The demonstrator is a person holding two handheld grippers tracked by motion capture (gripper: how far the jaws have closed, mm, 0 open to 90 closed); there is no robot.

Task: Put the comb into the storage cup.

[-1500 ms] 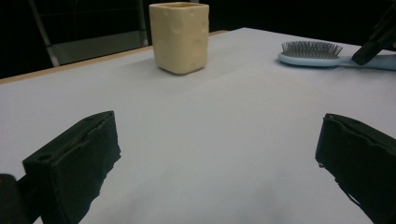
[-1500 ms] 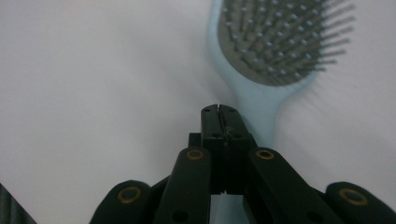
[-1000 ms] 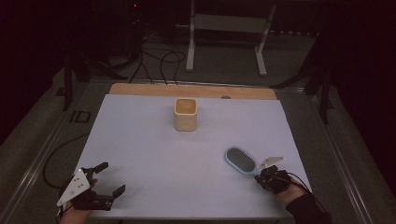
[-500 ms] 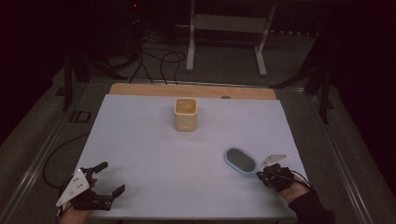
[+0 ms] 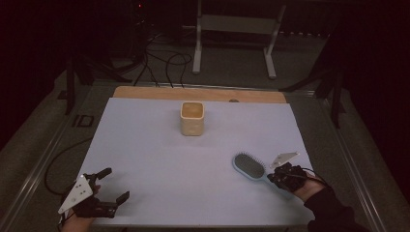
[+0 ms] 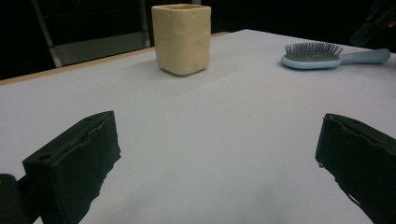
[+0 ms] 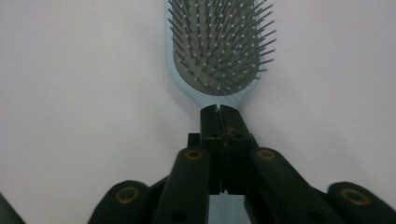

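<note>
So the white surface (image 5: 159, 159) had the cream cup (image 5: 192, 118) toward the back and the blue hairbrush (image 5: 250, 166) lying bristles-up near the front right, head angled toward the cup. The right hand-held gripper (image 5: 283, 175) was clenched on its handle end; the left hand-held gripper (image 5: 110, 184) sat released, well apart.

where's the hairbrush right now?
High view: the hairbrush lies bristles up on the white table at near right, its handle in the right gripper, well in front of the yellow cup.
</note>
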